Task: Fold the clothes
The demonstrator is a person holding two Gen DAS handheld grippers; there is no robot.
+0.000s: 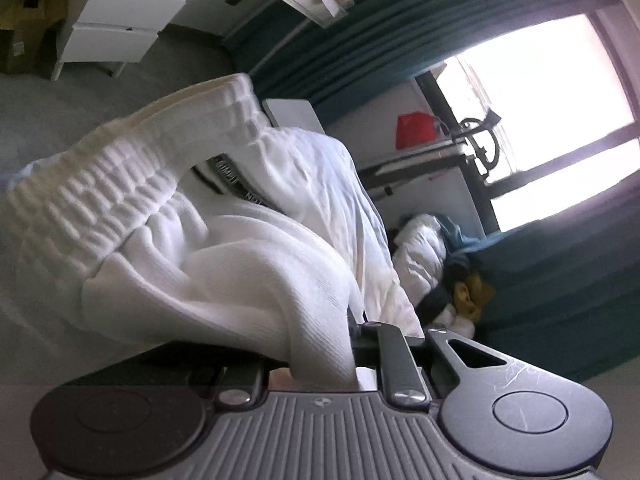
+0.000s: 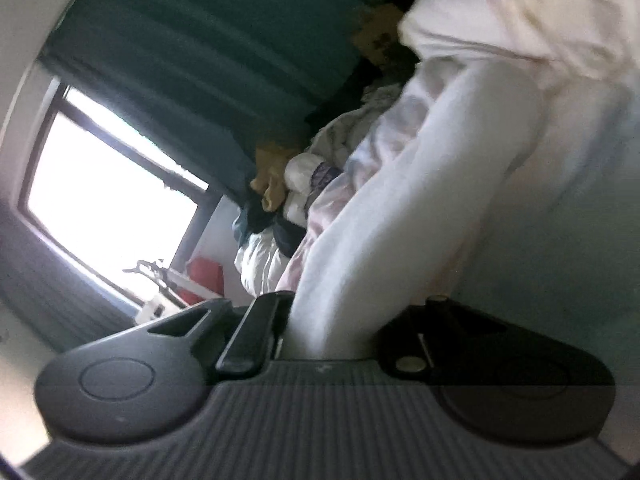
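Left gripper (image 1: pixel 352 344): body rolled sideways, so the room stood tilted in its view; jaws drawn close together and clamped on a thick fold of the white garment (image 1: pixel 248 248), which bunched out ahead of the fingers. Right gripper (image 2: pixel 332 332): rolled the opposite way, view blurred; jaws likewise closed on a band of the same white cloth, which ran up and away from the fingertips. Wrists and hands not visible.

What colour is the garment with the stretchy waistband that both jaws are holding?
White garment, seen best in the left wrist view.
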